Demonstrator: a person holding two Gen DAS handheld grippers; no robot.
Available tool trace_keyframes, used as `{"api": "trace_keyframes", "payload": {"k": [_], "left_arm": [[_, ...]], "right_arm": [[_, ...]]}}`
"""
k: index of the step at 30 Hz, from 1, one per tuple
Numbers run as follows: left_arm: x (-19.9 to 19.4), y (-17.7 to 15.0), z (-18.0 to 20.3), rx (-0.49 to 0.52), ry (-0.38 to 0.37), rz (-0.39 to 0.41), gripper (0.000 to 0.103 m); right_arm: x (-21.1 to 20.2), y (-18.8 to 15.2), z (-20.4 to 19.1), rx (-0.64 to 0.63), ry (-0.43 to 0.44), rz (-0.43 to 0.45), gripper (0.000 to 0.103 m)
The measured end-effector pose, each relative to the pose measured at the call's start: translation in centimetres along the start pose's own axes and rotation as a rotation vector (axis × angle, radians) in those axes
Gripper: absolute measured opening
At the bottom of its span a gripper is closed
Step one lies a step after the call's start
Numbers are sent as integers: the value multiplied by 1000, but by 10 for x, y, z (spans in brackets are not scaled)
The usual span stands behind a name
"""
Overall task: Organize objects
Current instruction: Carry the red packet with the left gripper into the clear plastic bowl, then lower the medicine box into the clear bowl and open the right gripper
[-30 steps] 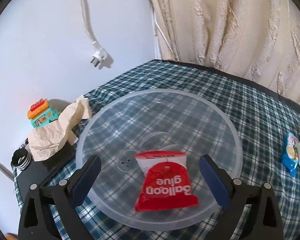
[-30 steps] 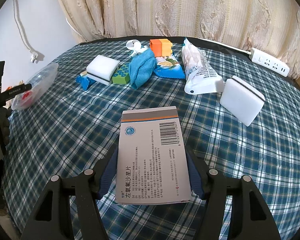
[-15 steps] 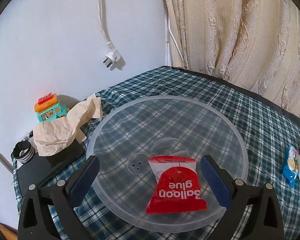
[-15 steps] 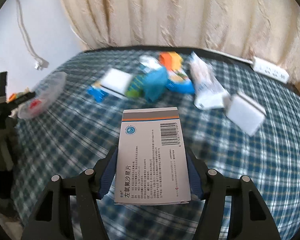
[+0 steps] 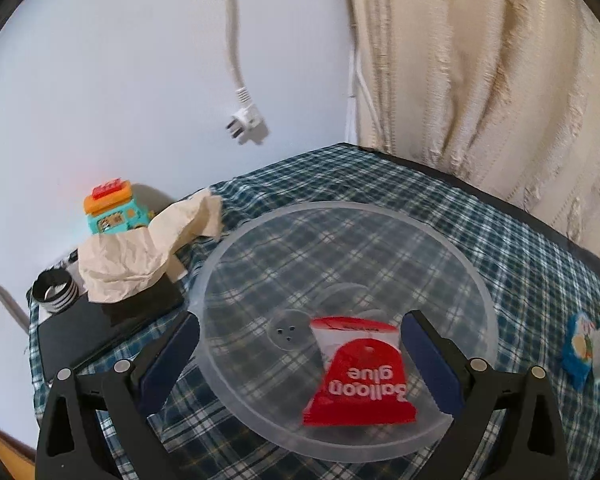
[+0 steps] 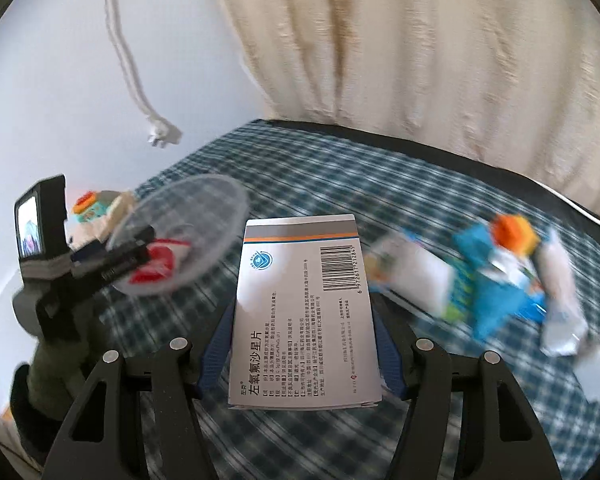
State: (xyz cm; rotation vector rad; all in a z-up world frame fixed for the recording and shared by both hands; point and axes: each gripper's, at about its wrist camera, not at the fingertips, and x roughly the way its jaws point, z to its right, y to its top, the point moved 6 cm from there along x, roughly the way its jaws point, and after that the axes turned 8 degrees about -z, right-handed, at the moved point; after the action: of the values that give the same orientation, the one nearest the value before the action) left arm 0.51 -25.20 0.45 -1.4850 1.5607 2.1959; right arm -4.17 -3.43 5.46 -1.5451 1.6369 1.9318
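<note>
My right gripper [image 6: 300,332] is shut on a white medicine box [image 6: 300,288] with a barcode, carried above the checked tablecloth [image 6: 340,176]. Ahead and to its left lies a clear plastic bowl [image 6: 196,212] with a red "Balloon glue" packet [image 6: 156,272] in it. In the left wrist view the same bowl [image 5: 340,248] rests on the cloth with the packet [image 5: 360,380] near its front. My left gripper [image 5: 300,344] is open, its fingers [image 5: 172,356] spread wide over the bowl's near rim, not touching the packet. From the right wrist view the left gripper [image 6: 112,256] shows beside the bowl.
A teal and orange toy [image 5: 112,208], crumpled paper [image 5: 140,256], a black box [image 5: 96,328] and a striped roll [image 5: 56,292] crowd the left corner by the wall. A blurred pile with a blue cloth [image 6: 496,292], orange block [image 6: 516,232] and white sponge [image 6: 416,276] lies to the right. Curtain [image 6: 420,60] behind.
My right gripper has swung left and up with the box, so the bowl is now close ahead and the pile has slid right. My left gripper rolled slightly and stayed over the bowl.
</note>
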Motion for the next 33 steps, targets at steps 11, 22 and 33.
{"api": "trace_keyframes", "payload": {"k": [11,22,33], "left_arm": [[-6,6,-39,-173,47,43,103],[-4,6,-44,-195,44,35,103],[1,4,-42,-207,12,7,103]], "right_arm": [[70,59,-53,-39,122,-21,64],[119,81,-75,-51,160,-57,65],[125,81,-68,-17,197,-57,65]]}}
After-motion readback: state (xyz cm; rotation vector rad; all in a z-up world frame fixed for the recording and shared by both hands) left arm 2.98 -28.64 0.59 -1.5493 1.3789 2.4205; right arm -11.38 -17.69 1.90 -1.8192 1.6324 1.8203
